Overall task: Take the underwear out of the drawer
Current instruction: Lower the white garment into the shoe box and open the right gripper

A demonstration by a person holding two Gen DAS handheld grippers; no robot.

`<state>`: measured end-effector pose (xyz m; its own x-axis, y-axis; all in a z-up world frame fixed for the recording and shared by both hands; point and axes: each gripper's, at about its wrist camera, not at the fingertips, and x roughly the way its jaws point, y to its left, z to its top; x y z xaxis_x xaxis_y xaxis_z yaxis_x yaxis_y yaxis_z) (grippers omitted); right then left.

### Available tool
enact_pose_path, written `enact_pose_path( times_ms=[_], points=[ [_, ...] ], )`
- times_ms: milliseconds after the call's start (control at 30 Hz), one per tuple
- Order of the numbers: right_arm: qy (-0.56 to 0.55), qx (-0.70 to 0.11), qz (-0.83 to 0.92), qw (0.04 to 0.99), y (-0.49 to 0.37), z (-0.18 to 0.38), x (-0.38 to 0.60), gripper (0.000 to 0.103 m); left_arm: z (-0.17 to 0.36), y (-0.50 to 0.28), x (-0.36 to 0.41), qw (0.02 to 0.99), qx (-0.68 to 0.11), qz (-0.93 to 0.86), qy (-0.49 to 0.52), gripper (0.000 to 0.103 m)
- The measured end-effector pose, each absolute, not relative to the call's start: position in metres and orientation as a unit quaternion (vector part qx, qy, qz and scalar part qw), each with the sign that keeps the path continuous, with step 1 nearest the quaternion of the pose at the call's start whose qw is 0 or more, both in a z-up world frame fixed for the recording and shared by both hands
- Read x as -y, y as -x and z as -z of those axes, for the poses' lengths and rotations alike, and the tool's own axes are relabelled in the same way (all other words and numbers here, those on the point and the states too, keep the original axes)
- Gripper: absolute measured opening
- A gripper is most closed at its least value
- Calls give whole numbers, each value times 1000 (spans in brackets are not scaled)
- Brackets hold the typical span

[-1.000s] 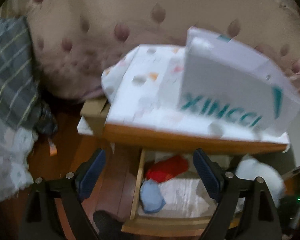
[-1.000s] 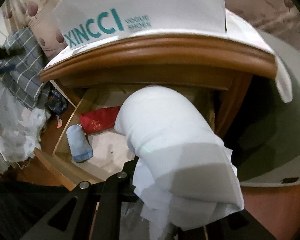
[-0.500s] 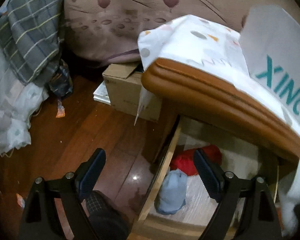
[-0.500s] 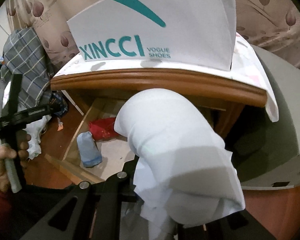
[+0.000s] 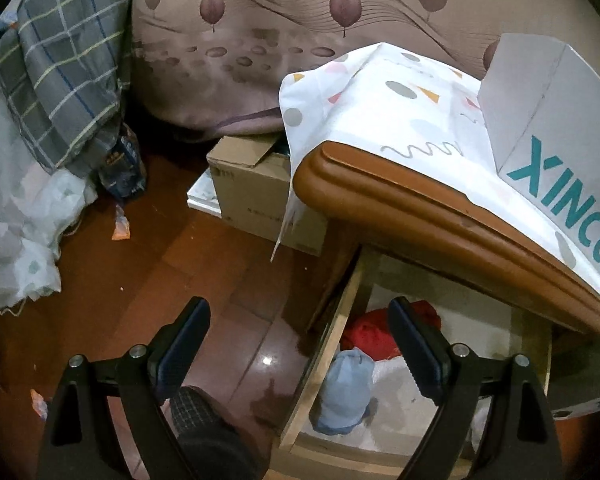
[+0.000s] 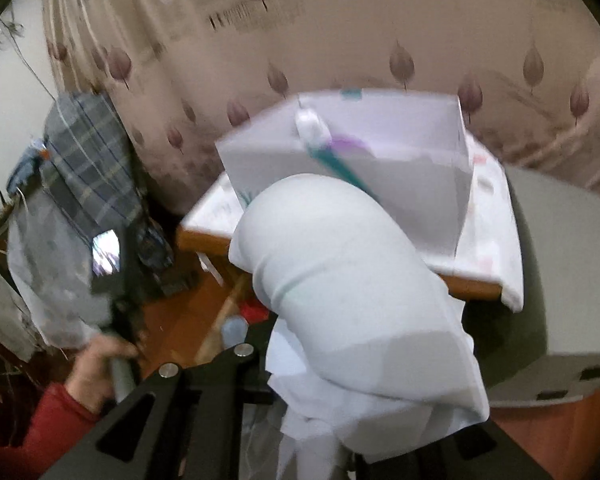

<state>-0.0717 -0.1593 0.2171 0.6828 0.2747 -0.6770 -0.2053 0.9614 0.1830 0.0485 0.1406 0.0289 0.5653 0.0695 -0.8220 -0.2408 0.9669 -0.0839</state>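
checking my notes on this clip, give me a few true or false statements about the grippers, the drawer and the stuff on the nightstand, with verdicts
1. The right gripper is shut on a white garment. True.
2. The left gripper holds the light blue roll. False: its jaws stand open and empty, and the light blue roll lies in the drawer.
3. A red item lies in the open drawer beside the blue roll. True.
4. The white shoe box sits on the floor. False: it stands on the patterned cloth that covers the nightstand.
5. A cardboard box sits on the floor next to the nightstand. True.
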Motion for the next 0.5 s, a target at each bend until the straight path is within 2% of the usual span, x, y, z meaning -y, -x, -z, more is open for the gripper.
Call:
enact_pose_path(
  times_ms=[300,500],
  points=[
    [-21,-308,-106,945,13,-315,169,11,-31,-49,-142,880,-458,-86,90,89],
    [-8,-329,-65,942,-63,-319,181,11,-32,-48,-146,882,-455,-96,81,89]
  ],
)
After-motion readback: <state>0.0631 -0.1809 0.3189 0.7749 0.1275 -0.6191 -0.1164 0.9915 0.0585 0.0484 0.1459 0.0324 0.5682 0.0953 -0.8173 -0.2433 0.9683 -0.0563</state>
